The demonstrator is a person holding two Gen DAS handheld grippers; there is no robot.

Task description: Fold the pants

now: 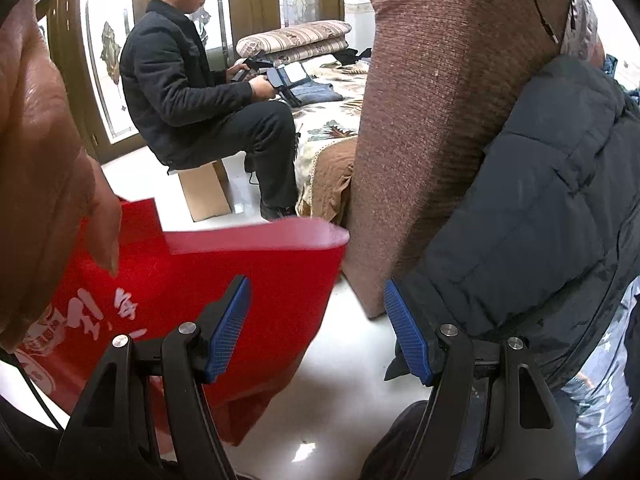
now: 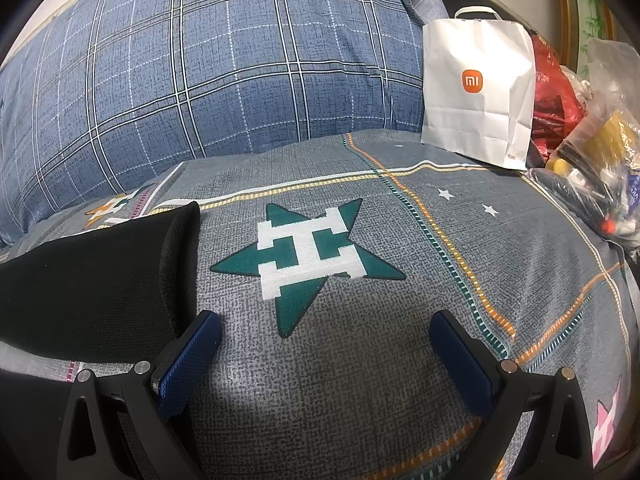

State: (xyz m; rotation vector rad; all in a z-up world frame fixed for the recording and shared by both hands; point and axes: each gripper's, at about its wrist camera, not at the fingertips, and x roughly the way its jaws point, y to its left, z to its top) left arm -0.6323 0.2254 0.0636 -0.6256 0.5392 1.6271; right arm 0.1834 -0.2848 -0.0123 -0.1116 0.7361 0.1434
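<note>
Two grippers, both jaws wide and empty | your right gripper (image 2: 324, 344) hovers over the bed (image 2: 360, 380), black pants (image 2: 88, 292) lying near left | your left gripper (image 1: 316, 328) points at the floor (image 1: 340, 380), beside a red bag (image 1: 208, 280).

Your right gripper's (image 2: 325, 350) matt black plastic arms carry ribbed blue pads (image 2: 192, 360) over a woven printed bedsheet (image 2: 360, 380). At left lie matt black knit pants (image 2: 92, 288); at upper right stands a creased white paper bag (image 2: 480, 92). Your left view shows a glossy pale floor (image 1: 340, 360), a red cloth bag (image 1: 224, 272) and a ribbed brown fabric cushion (image 1: 432, 120).
</note>
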